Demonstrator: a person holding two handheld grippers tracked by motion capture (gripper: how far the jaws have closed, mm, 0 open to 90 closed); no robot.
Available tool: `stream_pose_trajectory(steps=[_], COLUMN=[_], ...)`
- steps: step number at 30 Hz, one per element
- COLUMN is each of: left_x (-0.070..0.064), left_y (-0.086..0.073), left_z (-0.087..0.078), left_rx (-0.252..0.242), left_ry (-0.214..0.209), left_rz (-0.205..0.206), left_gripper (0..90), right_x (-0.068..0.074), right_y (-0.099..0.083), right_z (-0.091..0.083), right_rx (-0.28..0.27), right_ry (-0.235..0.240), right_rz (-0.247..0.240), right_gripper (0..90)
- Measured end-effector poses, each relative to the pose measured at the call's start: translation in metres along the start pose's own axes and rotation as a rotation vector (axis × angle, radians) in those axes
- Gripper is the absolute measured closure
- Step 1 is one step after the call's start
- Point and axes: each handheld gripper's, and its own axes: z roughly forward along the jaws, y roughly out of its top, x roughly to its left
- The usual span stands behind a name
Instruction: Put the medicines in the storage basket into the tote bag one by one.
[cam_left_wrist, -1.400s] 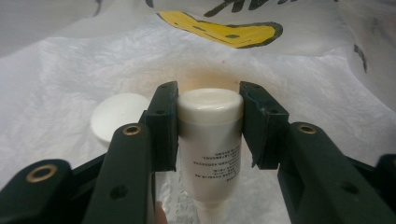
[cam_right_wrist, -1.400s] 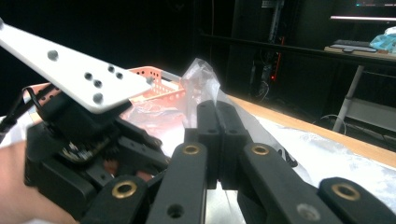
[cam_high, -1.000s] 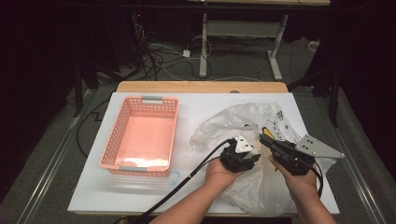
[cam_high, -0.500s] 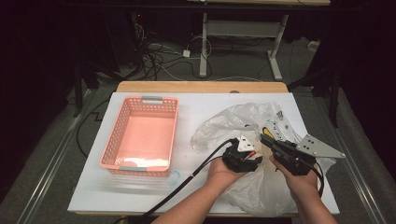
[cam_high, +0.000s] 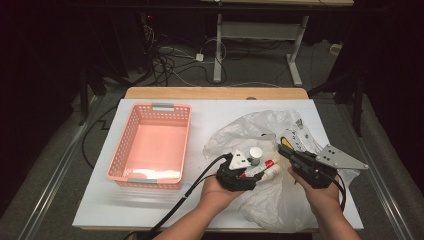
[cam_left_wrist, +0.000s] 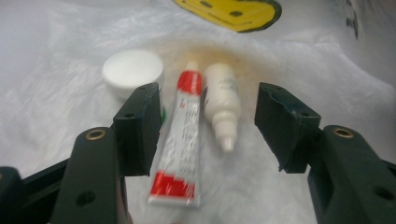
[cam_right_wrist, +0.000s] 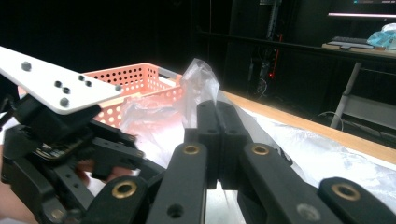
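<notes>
Red-white tube (cam_left_wrist: 180, 140) (print blurred) between left gripper (cam_left_wrist: 208, 126) fingers.

Hidden, cropped and blurred parts in your views

In your left gripper view the print on the red-and-white tube (cam_left_wrist: 180, 140) and the small white bottle (cam_left_wrist: 222, 103) is too blurred to read, and the left jaw covers the near edge of the white cap (cam_left_wrist: 132, 71). The yellow print (cam_left_wrist: 231, 10) on the plastic bag (cam_left_wrist: 60, 42) is cut by the far edge. In your right gripper view the shut jaws hide how much film they pinch.
</notes>
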Motion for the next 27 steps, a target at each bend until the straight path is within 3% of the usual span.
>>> stream_pose_trajectory(steps=[8, 14, 18, 22, 25, 27], left_x=[0.006, 0.005, 0.010, 0.015, 0.017, 0.022], left_y=[-0.026, -0.039, -0.047, -0.053, -0.055, -0.053], left_z=[-0.024, -0.037, -0.039, -0.036, -0.030, -0.026], left_rx=[0.040, 0.121, 0.127, 0.197, 0.239, 0.258], left_ry=[0.020, 0.042, 0.059, 0.061, 0.109, 0.106], left_rz=[-0.032, 0.010, -0.018, -0.055, -0.028, -0.050], left_gripper=[35.2, 33.6, 29.8, 22.0, 18.6, 17.7], right_x=[0.000, 0.000, 0.000, 0.000, 0.000, 0.001], right_y=[0.000, -0.001, -0.002, -0.002, -0.002, -0.002], right_z=[-0.001, 0.000, 0.000, -0.001, -0.001, -0.001], right_rx=[0.001, 0.008, 0.012, 0.016, 0.015, 0.017], right_ry=[0.002, 0.000, -0.004, -0.005, -0.001, -0.002], right_rz=[-0.002, 0.003, 0.001, -0.001, -0.007, -0.005], right_gripper=[90.0, 90.0, 90.0, 90.0, 90.0, 90.0])
